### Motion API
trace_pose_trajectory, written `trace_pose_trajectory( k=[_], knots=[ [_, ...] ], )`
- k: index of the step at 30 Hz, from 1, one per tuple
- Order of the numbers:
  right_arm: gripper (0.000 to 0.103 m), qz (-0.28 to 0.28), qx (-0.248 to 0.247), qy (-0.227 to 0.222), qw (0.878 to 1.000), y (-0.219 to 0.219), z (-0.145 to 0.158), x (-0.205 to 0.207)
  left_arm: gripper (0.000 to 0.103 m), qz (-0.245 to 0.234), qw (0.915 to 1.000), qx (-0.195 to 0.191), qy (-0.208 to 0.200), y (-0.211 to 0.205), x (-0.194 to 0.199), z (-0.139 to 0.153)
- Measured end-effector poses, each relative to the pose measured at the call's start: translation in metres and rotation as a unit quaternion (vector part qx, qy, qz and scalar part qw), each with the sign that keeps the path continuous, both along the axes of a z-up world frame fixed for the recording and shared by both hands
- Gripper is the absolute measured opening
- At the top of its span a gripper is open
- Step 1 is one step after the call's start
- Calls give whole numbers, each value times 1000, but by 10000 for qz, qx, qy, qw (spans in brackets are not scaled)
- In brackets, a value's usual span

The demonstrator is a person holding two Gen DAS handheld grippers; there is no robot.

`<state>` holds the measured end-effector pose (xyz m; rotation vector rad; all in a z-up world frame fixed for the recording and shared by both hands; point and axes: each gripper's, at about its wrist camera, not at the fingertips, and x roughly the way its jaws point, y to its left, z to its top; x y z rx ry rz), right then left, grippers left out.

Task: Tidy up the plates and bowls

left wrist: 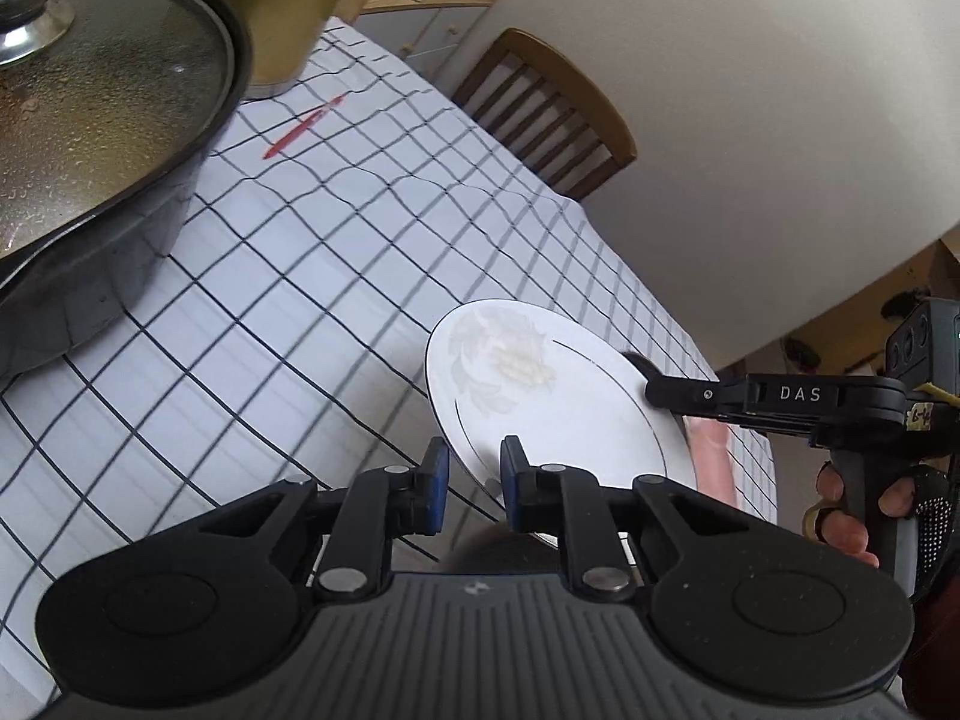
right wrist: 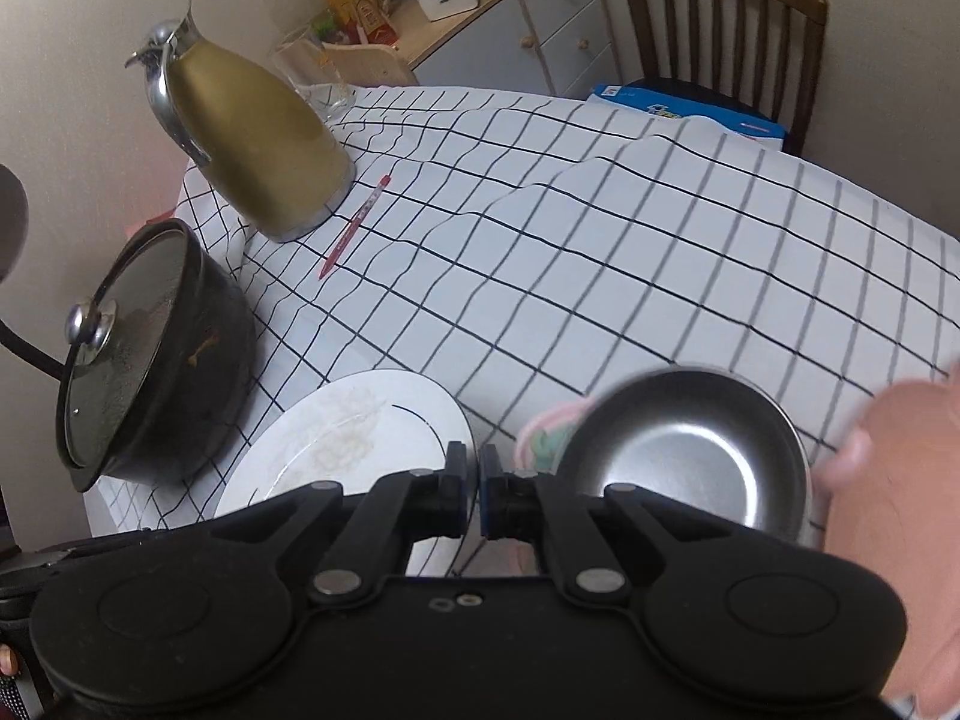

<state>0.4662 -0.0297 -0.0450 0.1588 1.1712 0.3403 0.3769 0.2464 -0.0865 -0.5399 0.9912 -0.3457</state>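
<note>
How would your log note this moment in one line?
right gripper: shut on white plate rim | left gripper: open near plate | steel bowl: untouched

"DAS" on the right gripper (left wrist: pixel 645 375) arm.

The pot (left wrist: pixel 90 138) is cut off at nine o'clock in the left view. The right tool (right wrist: pixel 471 495) hides the plate's (right wrist: pixel 336 450) near rim. The pink thing (right wrist: pixel 543 441) behind the bowl (right wrist: pixel 684 462) is blurred.
</note>
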Motion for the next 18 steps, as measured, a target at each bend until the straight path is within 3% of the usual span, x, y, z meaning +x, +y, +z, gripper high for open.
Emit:
trace_pose_trajectory(
  k=[18],
  knots=[
    [5,-1139,229,-257,9929,-101,44,-151,17,-998,9946,162,-225,-94,-90,39]
  ],
)
